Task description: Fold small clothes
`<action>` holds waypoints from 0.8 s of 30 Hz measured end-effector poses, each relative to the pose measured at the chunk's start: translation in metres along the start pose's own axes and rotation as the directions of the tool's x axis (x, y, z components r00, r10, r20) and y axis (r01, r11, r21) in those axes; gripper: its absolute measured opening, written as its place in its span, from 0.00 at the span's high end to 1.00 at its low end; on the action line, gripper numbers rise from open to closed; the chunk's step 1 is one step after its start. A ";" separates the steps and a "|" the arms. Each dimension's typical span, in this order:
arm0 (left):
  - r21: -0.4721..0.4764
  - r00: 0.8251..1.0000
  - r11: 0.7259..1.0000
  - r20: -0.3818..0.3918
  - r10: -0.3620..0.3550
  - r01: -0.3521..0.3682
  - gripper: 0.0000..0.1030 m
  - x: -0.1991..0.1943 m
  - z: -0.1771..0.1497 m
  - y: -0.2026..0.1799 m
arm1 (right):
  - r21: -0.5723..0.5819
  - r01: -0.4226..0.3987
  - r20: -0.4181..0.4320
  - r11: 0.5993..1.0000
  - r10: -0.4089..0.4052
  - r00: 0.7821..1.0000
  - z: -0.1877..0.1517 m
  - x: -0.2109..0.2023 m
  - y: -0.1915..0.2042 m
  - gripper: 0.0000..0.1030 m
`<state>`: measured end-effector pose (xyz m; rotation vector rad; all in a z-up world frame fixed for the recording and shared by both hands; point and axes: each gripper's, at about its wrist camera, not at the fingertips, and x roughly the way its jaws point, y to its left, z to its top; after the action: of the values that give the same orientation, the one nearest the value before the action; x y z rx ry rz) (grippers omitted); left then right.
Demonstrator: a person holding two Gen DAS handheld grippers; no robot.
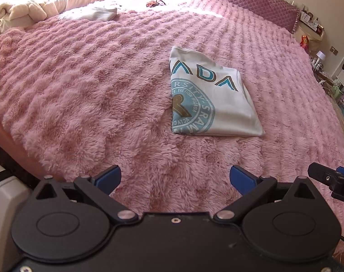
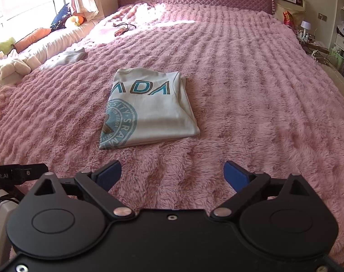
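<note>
Both grippers hang nearest the lens, left gripper (image 1: 175,179) and right gripper (image 2: 173,174), each with jaws spread wide and nothing between the blue pads; both are well apart from the shirt (image 2: 147,108). The shirt lies flat on the pink blanket (image 2: 262,113) near the middle of the bed, folded into a compact rectangle, pale with a teal round crest and large teal letters showing, edges fairly even. Judging by this, the fold looks finished. Next would likely be fetching another garment, perhaps the striped cloth (image 1: 97,13) lying further off toward the window side.
</note>
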<state>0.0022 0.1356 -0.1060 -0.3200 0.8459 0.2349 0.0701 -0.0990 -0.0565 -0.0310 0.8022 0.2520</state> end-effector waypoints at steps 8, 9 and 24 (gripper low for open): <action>0.018 0.998 0.998 0.033 0.062 -0.062 0.00 -0.041 -0.009 -0.006 | -0.005 0.037 -0.006 0.999 -0.037 0.999 -0.012 -0.021 0.008 0.05; 0.019 0.998 0.998 0.030 0.058 -0.059 0.00 -0.044 -0.010 -0.006 | -0.011 0.041 -0.006 0.999 -0.042 0.999 -0.012 -0.023 0.009 0.05; 0.054 0.998 0.997 -0.020 0.051 -0.050 0.00 -0.042 -0.010 -0.017 | 0.023 0.027 -0.022 0.999 -0.026 0.999 -0.014 -0.026 0.008 0.05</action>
<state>-0.0258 0.1127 -0.0770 -0.2516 0.8804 0.2558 0.0410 -0.0983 -0.0473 -0.0228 0.8254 0.2175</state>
